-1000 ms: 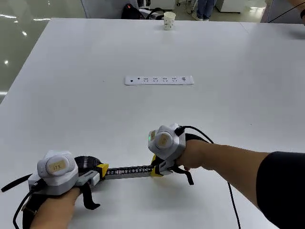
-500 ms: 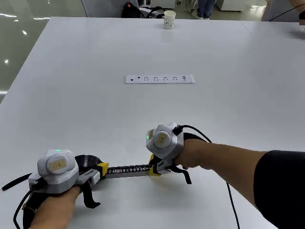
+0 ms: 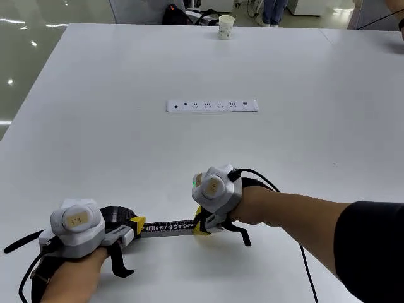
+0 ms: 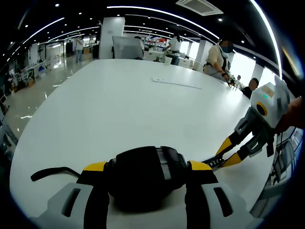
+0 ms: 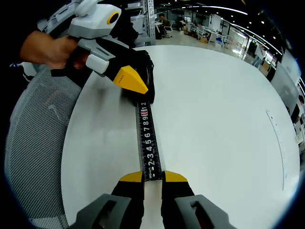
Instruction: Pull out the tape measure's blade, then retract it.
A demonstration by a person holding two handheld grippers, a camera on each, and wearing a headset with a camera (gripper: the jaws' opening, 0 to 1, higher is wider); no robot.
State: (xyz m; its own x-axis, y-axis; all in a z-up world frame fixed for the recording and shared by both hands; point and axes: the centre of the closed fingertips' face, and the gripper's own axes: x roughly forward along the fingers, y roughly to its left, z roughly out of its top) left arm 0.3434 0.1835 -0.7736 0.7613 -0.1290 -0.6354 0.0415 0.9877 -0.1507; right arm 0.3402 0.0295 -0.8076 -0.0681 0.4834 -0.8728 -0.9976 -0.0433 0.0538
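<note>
White table (image 3: 189,63), broad and bare over most of its top, stands in an open office with strip lights overhead. A paper cup (image 3: 225,26) stands upright at the far edge; what it holds cannot be told. A white power strip (image 3: 213,105) lies near the middle, its length parallel to the far edge. The tape measure sits close to the near edge. Its black case (image 3: 113,214) is toward the near left corner, clamped between the jaws of the left gripper (image 4: 147,167), whose yellow tips press on either side of it. The blade (image 5: 147,138) runs out of the case to the right, its long axis along the near edge and its printed face up. Its free end is pinched in the closed jaws of the right gripper (image 5: 153,177), and the numbers rise from there toward the case. Compared with a second ago, the right gripper stands a little nearer the case and the stretch of blade between the two grippers is slightly shorter. The case lies where it did.
</note>
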